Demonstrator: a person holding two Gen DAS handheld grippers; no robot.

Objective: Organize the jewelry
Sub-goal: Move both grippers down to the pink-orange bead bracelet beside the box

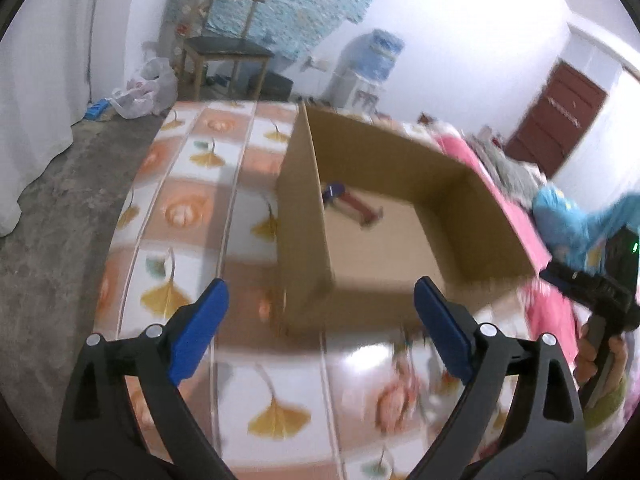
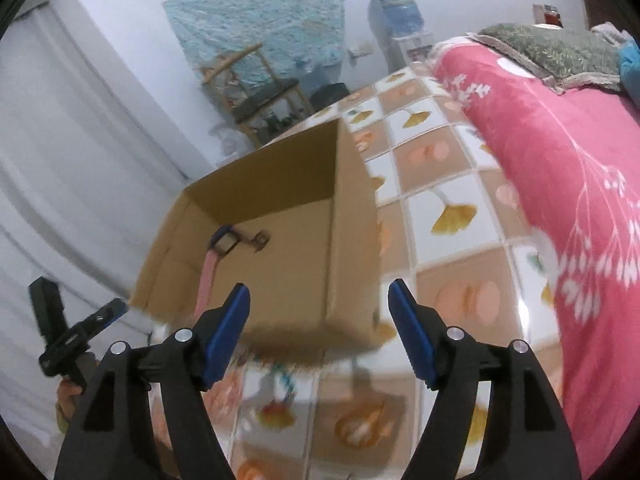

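Note:
An open cardboard box (image 1: 304,216) stands on a bed sheet printed with yellow leaves. Inside it lies a wristwatch (image 1: 352,200) with a dark blue case and a reddish strap. The right wrist view has the same watch (image 2: 223,243) on the floor of the box (image 2: 352,240), its pink strap running toward the near wall. My left gripper (image 1: 322,296) hangs open in front of the box's near corner, with nothing between its blue pads. My right gripper (image 2: 320,296) is open too, before the box's near wall, and holds nothing. A blurred beaded thing (image 2: 285,384) lies on the sheet just in front of the box.
A pink quilt (image 2: 560,168) is heaped along the right side of the bed. The bed's left edge drops to a concrete floor (image 1: 52,216). A wooden chair (image 1: 228,52), a water dispenser (image 1: 372,64) and a brown door (image 1: 556,116) stand at the far walls. A white curtain (image 2: 60,160) hangs on the left.

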